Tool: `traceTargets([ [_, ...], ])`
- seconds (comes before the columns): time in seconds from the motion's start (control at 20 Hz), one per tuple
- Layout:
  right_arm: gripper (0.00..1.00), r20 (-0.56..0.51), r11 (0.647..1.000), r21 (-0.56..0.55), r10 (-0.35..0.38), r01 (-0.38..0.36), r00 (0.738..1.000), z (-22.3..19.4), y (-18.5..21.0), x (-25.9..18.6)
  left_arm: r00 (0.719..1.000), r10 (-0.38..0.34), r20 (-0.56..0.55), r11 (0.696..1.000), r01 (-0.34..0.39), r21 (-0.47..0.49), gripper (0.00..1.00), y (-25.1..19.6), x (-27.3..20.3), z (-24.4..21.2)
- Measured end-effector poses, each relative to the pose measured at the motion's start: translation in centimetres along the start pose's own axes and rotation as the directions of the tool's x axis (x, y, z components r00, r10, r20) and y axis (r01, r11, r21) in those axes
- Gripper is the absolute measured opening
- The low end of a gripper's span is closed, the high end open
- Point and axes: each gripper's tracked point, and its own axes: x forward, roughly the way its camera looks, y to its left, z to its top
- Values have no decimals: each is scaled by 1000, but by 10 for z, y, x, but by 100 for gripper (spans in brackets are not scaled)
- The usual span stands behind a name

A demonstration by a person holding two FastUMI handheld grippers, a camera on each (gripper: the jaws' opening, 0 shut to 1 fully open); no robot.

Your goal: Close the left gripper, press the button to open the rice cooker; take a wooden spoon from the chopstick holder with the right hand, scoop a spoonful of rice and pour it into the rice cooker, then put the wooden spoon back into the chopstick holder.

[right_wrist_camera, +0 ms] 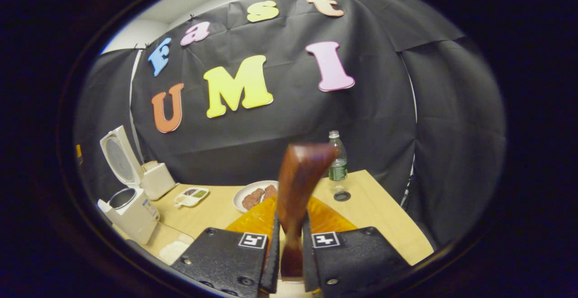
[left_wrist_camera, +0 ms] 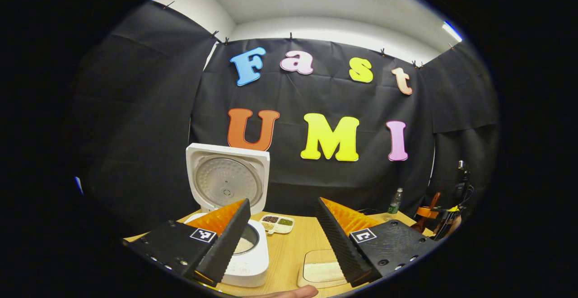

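Note:
The white rice cooker (left_wrist_camera: 246,264) stands on the wooden table with its lid (left_wrist_camera: 226,183) swung up. White rice shows in its inner pot. My left gripper (left_wrist_camera: 282,203) is open above the table, holding nothing, its left finger (left_wrist_camera: 226,244) over the cooker's rim. My right gripper (right_wrist_camera: 290,225) is shut on a brown wooden spoon (right_wrist_camera: 300,180) that stands upright between its fingers. In the right gripper view the cooker (right_wrist_camera: 131,210) sits at the far left. A shallow tray of white rice (left_wrist_camera: 321,272) lies just right of the cooker.
A small divided dish of grains (left_wrist_camera: 277,224) sits behind the cooker. A white box (right_wrist_camera: 158,180) stands beside the lid. A plate of brown food (right_wrist_camera: 255,196), a water bottle (right_wrist_camera: 337,158) and its cap (right_wrist_camera: 342,196) are on the table's right half. A hand (left_wrist_camera: 289,292) shows at the bottom.

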Motion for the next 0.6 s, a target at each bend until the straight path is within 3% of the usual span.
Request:
traceTargets([
  [0.1,64,32,999,-14,-47,48,998,7,-14,-10,1000,14,7,1000,-14,15,92,11,11,8],
  [0.2,84,65,996,-16,-86,87,994,18,-19,-27,1000,17,-2,1000,-17,24,92,20,20,14],
  [0.4,95,114,992,-33,-120,125,986,32,-16,-74,999,45,-30,998,-44,39,92,47,37,21],
  [0.5,93,137,991,-50,-116,124,984,41,-9,-96,997,56,-50,998,-55,33,92,61,44,26],
  [0.6,98,160,992,-53,-101,111,982,49,4,-118,997,58,-60,998,-56,34,92,72,55,36],
])
